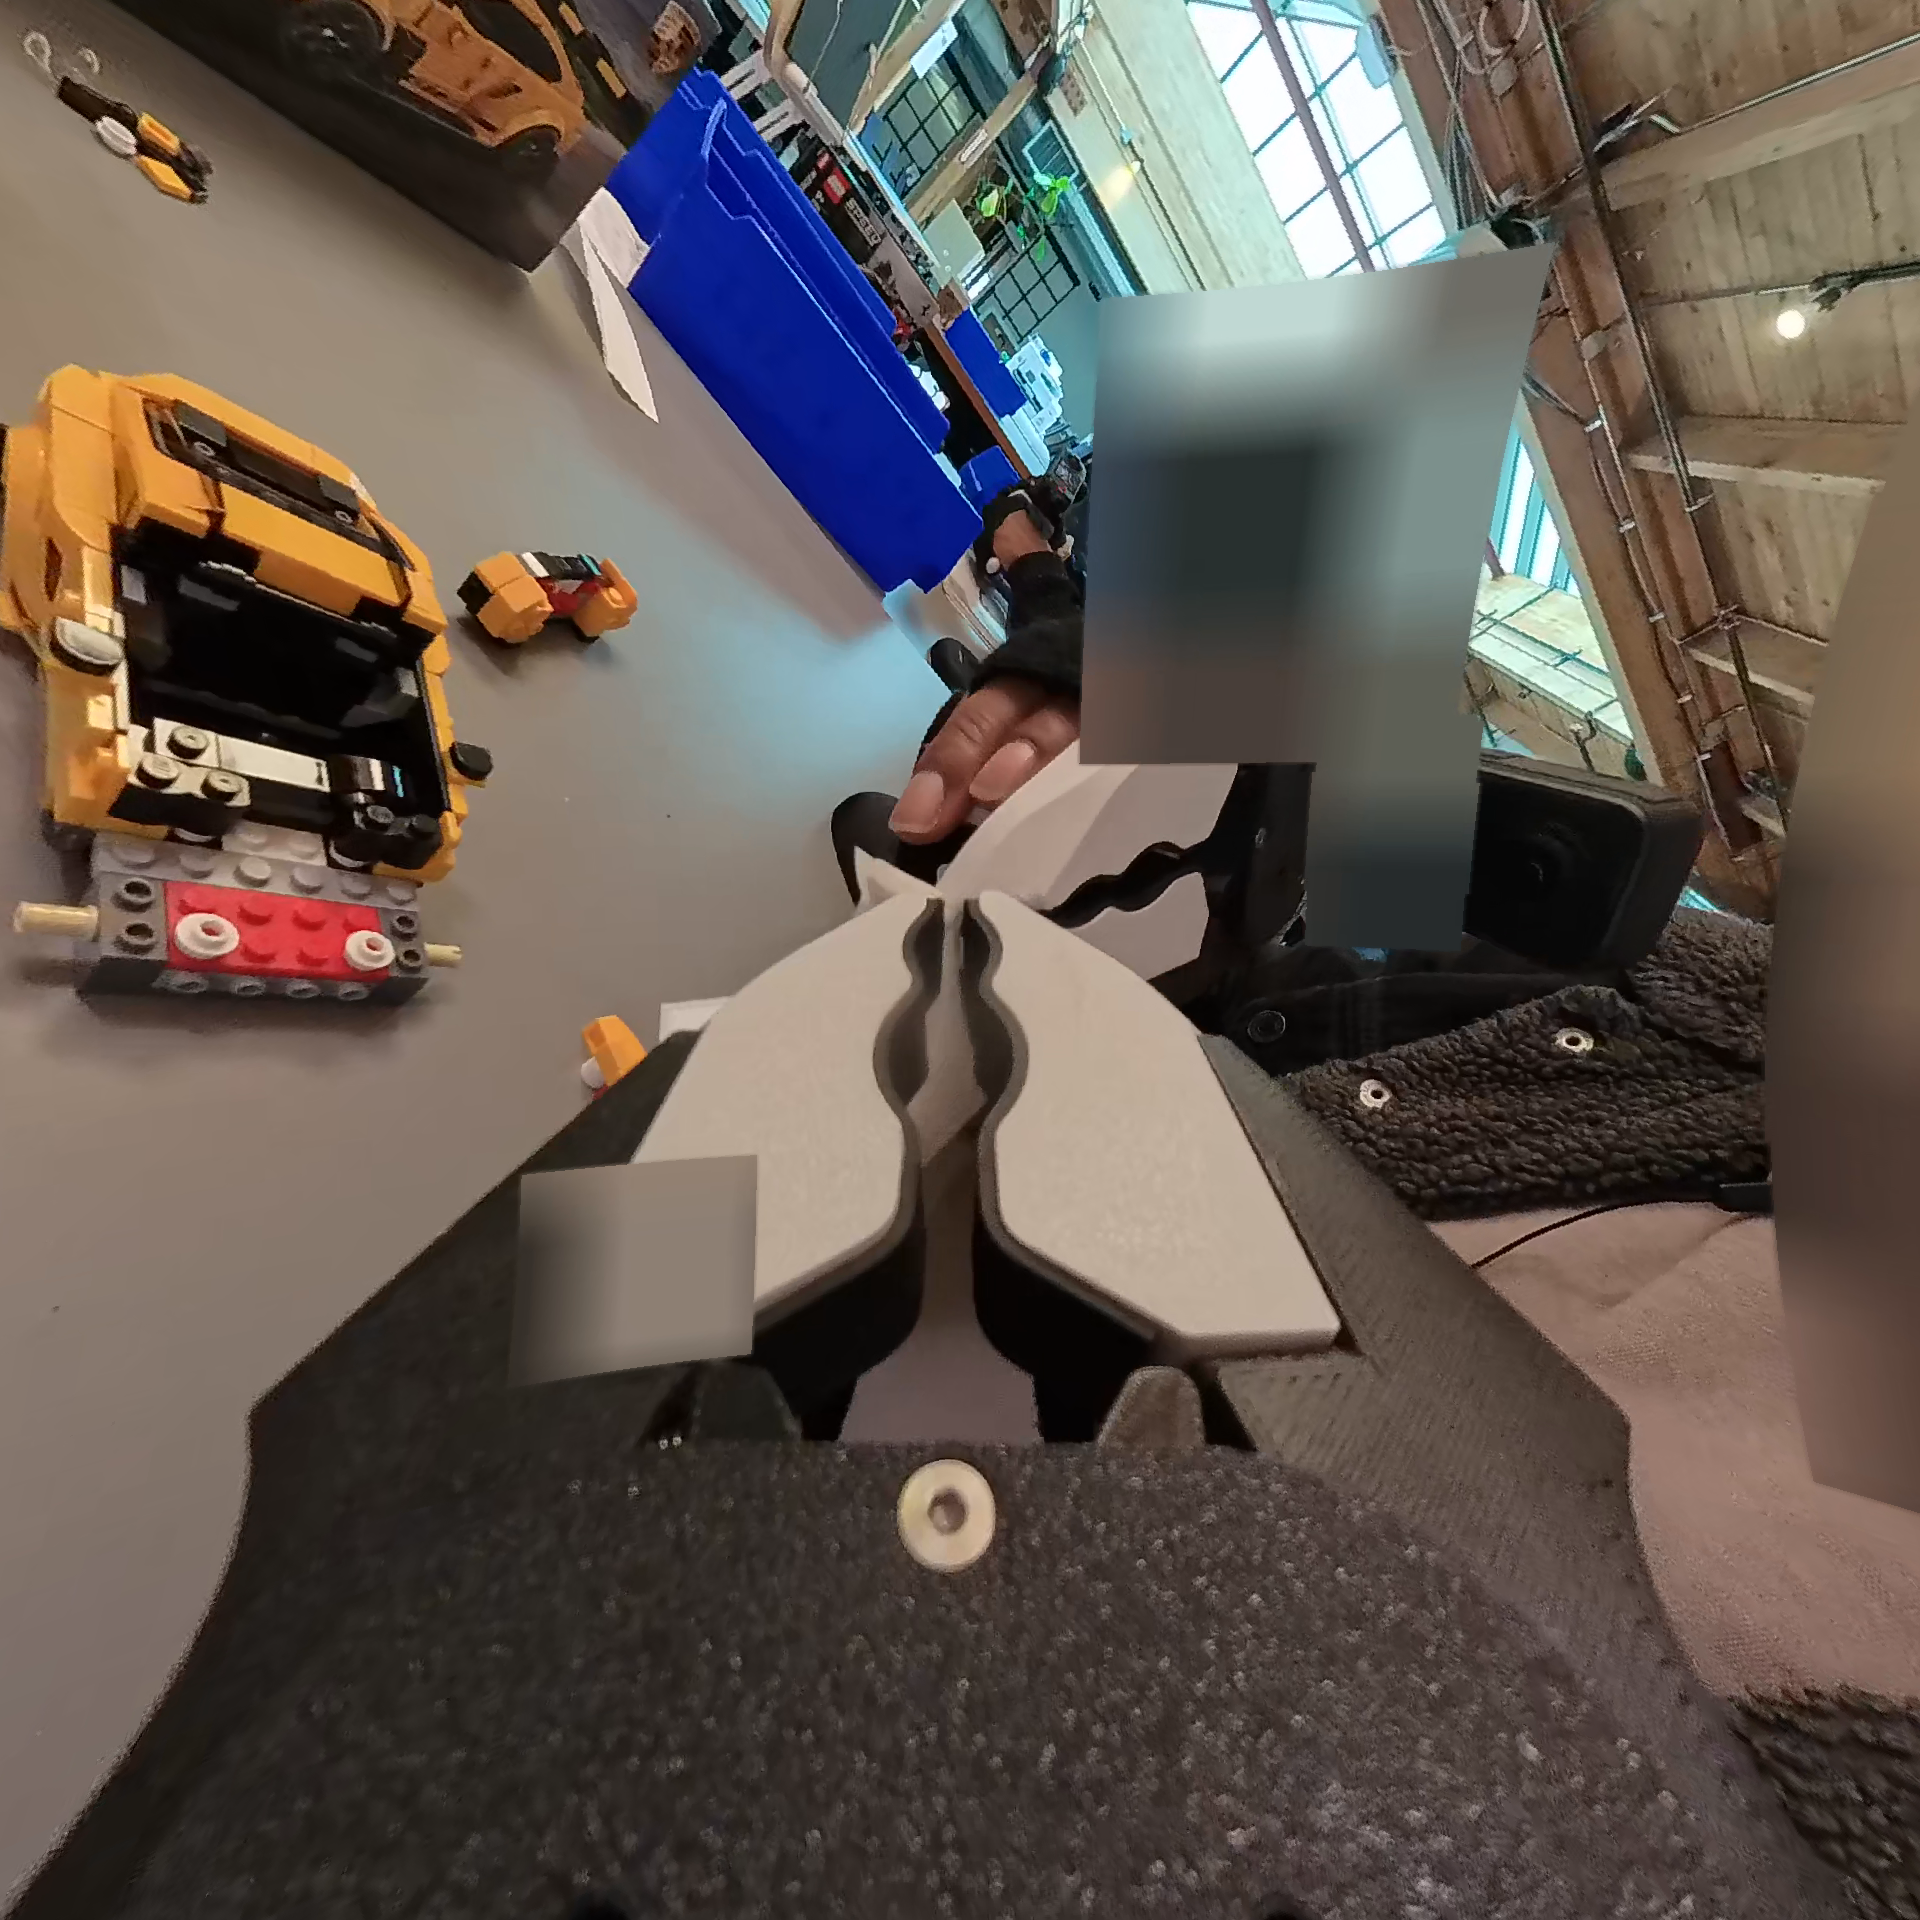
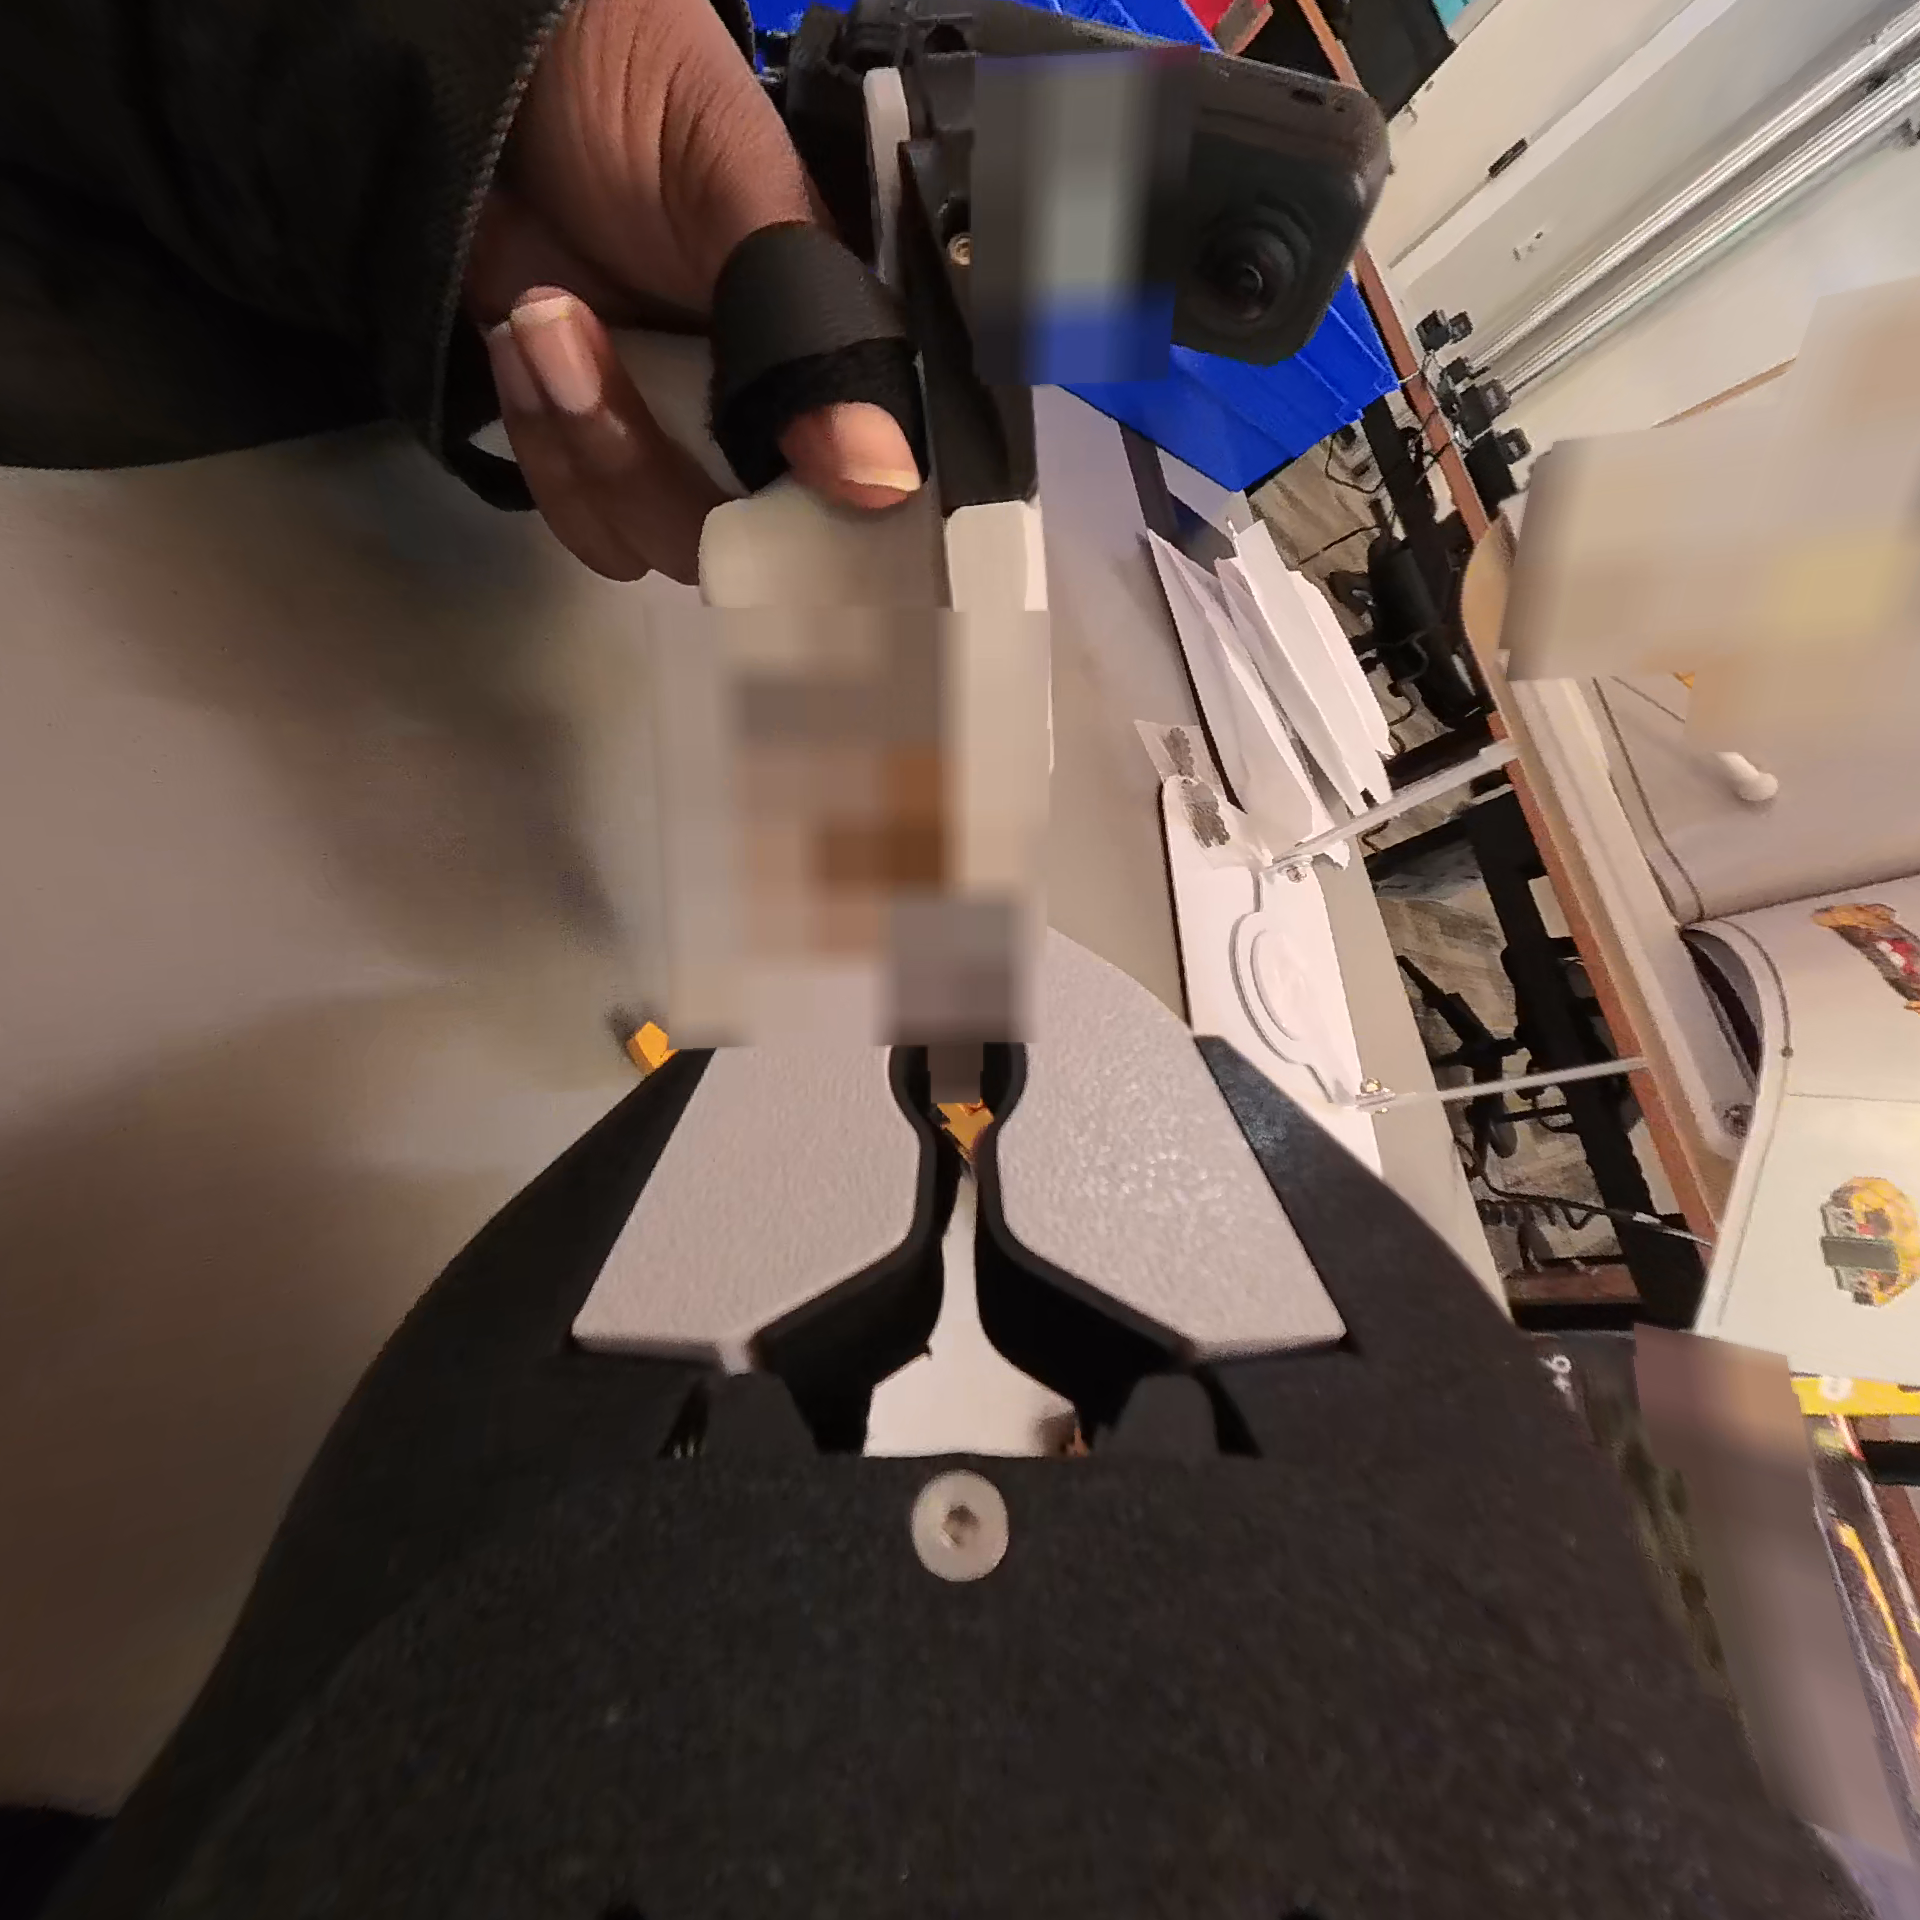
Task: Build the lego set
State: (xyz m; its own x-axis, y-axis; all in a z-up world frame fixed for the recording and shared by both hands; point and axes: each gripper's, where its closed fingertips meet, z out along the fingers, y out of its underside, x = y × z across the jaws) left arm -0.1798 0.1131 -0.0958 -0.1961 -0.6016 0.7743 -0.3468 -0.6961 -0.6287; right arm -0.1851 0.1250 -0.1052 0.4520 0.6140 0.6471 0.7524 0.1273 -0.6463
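Observation:
The orange and black lego car (image 1: 239,644) lies on the grey table (image 1: 644,790) at the left, with its grey and red chassis end (image 1: 260,940) bare. A small orange, black and red sub-build (image 1: 545,592) lies beside it. My left gripper (image 1: 951,906) is shut, with nothing showing between its fingers. Its tips meet the white fingers of my right gripper (image 1: 883,883), held by a hand. My right gripper (image 2: 961,1049) is shut, and a small orange piece (image 2: 961,1120) sits in the gap between its fingers. A blur patch hides its tips.
A loose orange piece (image 1: 613,1044) lies by my left gripper. Small black and orange parts (image 1: 145,140) lie at the far left. The set's box (image 1: 416,94) and blue bins (image 1: 790,343) stand at the table's back. White paper bags (image 2: 1278,665) and an open instruction booklet (image 2: 1860,1143) are at the right. My two grippers' fingertips are within a few centimetres of each other.

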